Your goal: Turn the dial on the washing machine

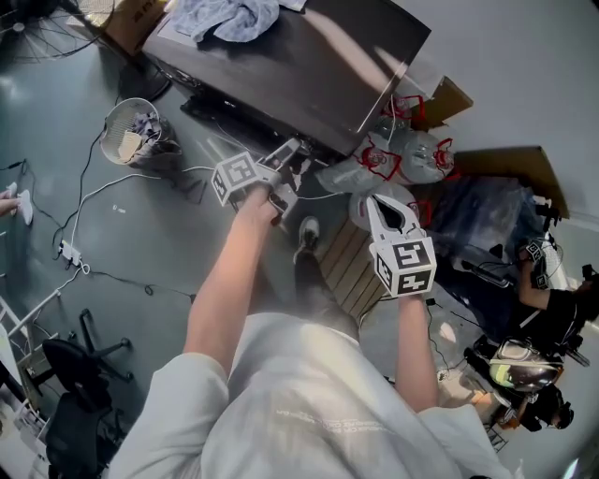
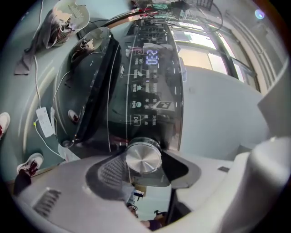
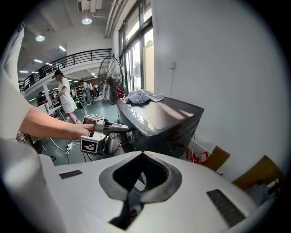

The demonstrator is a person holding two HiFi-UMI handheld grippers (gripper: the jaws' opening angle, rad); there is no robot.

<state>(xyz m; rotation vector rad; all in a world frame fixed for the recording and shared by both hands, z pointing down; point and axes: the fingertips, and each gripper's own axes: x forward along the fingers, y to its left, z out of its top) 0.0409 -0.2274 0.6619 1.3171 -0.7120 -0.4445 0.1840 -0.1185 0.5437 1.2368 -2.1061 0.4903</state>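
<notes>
The dark washing machine stands against the wall, its glossy control panel lit with a display. Low on that panel sits the round silver dial. My left gripper reaches to the machine's front and is shut on the dial, which sits in the notch between the jaws. The right gripper view shows the left gripper pressed to the machine's front. My right gripper hangs back to the right, clear of the machine, jaws shut with nothing in them.
A crumpled cloth lies on the machine's lid. On the floor are a round fan cage, cables with a power strip, plastic bags, a cardboard box and a slatted pallet. People stand far off.
</notes>
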